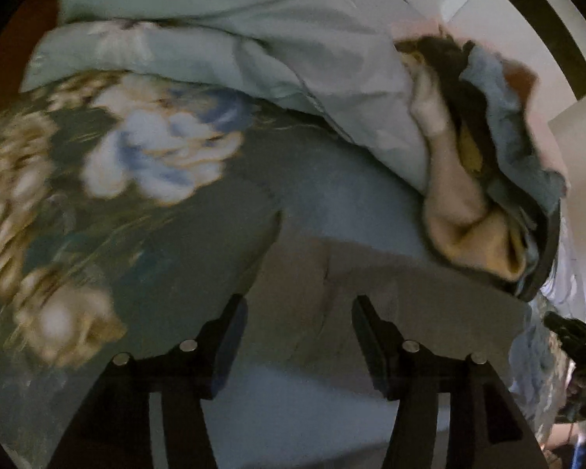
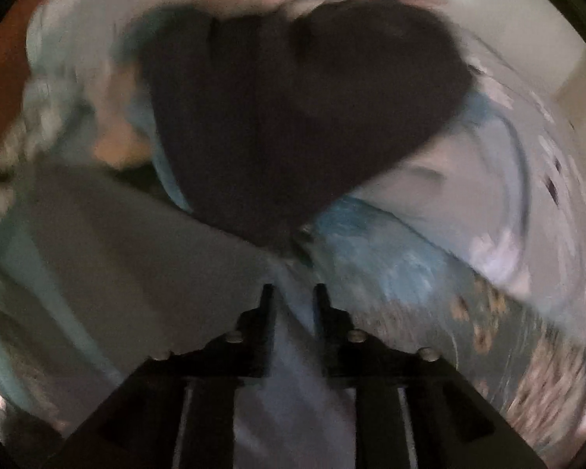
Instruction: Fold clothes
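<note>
In the left wrist view a grey garment (image 1: 371,273) lies flat on a floral bedspread (image 1: 136,148), right under my left gripper (image 1: 299,312). Its jaws stand wide apart and open, with nothing between them. In the blurred right wrist view my right gripper (image 2: 295,293) hangs over the same grey garment (image 2: 117,258). Its jaws show a narrow gap with no cloth pinched, so it is open. A black garment (image 2: 293,109) lies ahead of it, and blue denim (image 2: 375,250) with a metal button sits to the right.
A heap of clothes (image 1: 472,164) in cream, black, yellow and blue fills a dark-rimmed basket (image 1: 547,258) at the right. A pale blue quilt (image 1: 234,39) is bunched at the far side of the bed. White floor tiles (image 1: 500,11) show beyond.
</note>
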A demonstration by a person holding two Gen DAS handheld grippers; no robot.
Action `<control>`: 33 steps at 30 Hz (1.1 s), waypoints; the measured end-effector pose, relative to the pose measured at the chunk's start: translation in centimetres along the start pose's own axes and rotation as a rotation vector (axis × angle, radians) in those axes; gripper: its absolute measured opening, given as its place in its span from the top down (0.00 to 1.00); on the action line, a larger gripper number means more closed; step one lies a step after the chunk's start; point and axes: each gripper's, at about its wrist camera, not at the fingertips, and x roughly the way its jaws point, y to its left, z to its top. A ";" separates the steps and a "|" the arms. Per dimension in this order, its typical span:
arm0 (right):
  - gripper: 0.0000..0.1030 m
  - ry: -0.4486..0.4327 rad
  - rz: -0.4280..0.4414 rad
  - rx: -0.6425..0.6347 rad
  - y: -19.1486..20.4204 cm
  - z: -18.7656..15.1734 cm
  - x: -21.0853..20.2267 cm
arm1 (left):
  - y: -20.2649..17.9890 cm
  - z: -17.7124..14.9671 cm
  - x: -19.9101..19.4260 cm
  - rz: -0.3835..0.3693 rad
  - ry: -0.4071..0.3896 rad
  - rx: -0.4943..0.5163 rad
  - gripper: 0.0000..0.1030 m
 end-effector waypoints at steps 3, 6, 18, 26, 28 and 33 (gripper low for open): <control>0.63 -0.080 0.030 0.195 -3.9 -5.2 -4.5 | 2.6 -4.0 -2.6 -0.005 -0.052 -0.112 0.38; 0.62 -0.087 0.017 0.372 -7.6 -12.3 -7.1 | 5.3 -9.4 -4.3 -0.004 -0.082 -0.255 0.37; 0.60 -0.123 0.077 1.203 -16.4 -38.9 -12.5 | 9.9 -22.0 -4.1 -0.206 -0.005 -0.583 0.37; 0.60 -0.244 0.307 1.517 -16.9 -43.5 -9.5 | 9.0 -22.7 -1.8 -0.256 0.071 -0.633 0.37; 0.60 -0.230 0.339 1.539 -16.7 -43.2 -8.7 | 8.8 -22.8 -1.7 -0.261 0.078 -0.653 0.37; 0.60 -0.174 0.391 1.534 -15.9 -42.3 -7.4 | 8.1 -22.1 -1.2 -0.246 0.079 -0.663 0.37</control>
